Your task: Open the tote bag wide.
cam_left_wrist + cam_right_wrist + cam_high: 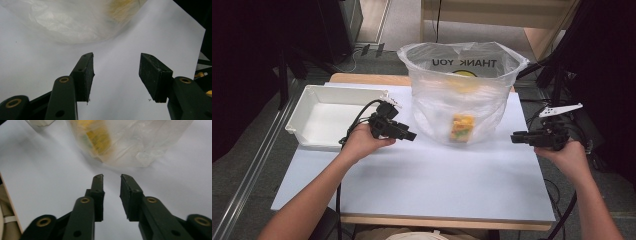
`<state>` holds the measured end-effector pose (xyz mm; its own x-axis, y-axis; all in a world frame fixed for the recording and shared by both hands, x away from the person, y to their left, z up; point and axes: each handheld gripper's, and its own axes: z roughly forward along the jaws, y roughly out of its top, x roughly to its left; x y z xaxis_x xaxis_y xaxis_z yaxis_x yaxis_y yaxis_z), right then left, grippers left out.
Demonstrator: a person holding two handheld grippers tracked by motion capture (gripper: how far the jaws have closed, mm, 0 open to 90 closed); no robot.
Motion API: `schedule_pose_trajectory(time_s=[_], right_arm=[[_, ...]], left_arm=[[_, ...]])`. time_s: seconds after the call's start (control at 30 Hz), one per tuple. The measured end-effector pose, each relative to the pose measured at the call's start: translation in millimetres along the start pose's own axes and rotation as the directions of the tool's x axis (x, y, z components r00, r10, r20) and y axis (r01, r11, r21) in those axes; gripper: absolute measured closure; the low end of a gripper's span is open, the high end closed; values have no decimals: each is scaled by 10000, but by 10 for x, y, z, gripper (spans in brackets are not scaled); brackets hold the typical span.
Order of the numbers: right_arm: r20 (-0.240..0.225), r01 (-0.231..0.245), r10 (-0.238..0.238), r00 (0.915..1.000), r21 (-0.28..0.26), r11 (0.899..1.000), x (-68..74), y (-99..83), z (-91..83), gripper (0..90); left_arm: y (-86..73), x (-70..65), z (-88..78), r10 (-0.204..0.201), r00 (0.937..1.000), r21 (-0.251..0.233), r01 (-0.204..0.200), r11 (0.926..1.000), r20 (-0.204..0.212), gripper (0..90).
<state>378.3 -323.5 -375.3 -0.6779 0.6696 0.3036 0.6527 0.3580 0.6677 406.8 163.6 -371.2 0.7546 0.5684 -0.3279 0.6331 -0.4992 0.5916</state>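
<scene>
A clear plastic bag (462,95) printed with "THANK YOU" stands open at the back middle of the white table (422,175). A yellow packet (462,127) lies at its bottom. My left gripper (412,135) hovers just left of the bag, pointing at it. In the left gripper view its jaws (116,67) stand wide apart with only table between them, and the bag (65,22) lies ahead. My right gripper (513,137) is to the right of the bag, aimed at it. Its jaws (112,180) are a narrow gap apart and hold nothing. The packet (98,137) shows through the bag (140,142).
A white tray (307,107) sits at the back left of the table, empty as far as I can see, close behind my left hand. Black stands and cables crowd the table's right edge (562,90). The table's front half is bare white.
</scene>
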Motion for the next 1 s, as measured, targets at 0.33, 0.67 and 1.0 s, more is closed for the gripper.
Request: schedule_pose_trajectory(time_s=[0.33,0.67,1.0], right_arm=[[-103,108,-109,9999,-24,9999,-89,382,-292,888],[82,514,-517,9986,323,9982,-122,777,-498,887],[26,819,-820,9966,179,9965,-52,1056,-632,891]], left_arm=[[233,24,-154,118,9998,61,-117,9999,-185,466],[507,28,-288,159,9998,-81,-160,9998,-102,487],[801,3,-498,341,9991,-204,-346,9992,-253,555]])
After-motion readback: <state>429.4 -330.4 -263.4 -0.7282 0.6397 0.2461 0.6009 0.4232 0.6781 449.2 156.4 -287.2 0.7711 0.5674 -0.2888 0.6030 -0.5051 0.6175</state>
